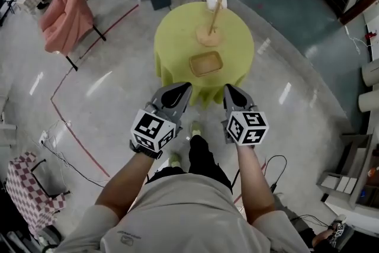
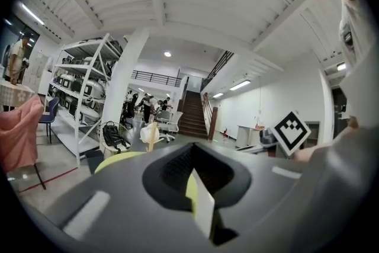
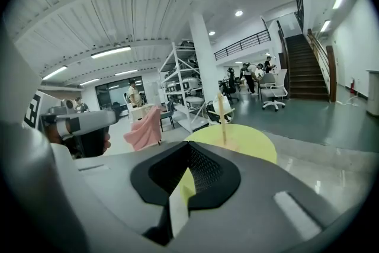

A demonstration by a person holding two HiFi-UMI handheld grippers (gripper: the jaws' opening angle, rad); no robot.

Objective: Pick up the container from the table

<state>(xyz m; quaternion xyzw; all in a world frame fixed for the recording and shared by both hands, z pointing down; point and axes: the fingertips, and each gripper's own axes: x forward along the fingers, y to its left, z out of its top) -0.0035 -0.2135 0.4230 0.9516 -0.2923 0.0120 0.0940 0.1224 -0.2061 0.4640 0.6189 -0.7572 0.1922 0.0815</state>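
Container (image 1: 206, 63): lay flat on table (image 1: 177, 38), open side up, long axis left to right. Left gripper (image 1: 185, 88), right gripper (image 1: 228, 89): jaws closed, empty.

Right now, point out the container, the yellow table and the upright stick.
container (image 1: 206, 63): head view, middle of its floor.
yellow table (image 1: 177, 44): head view, bare cloth left of centre.
upright stick (image 1: 215, 10): head view, mid-shaft.
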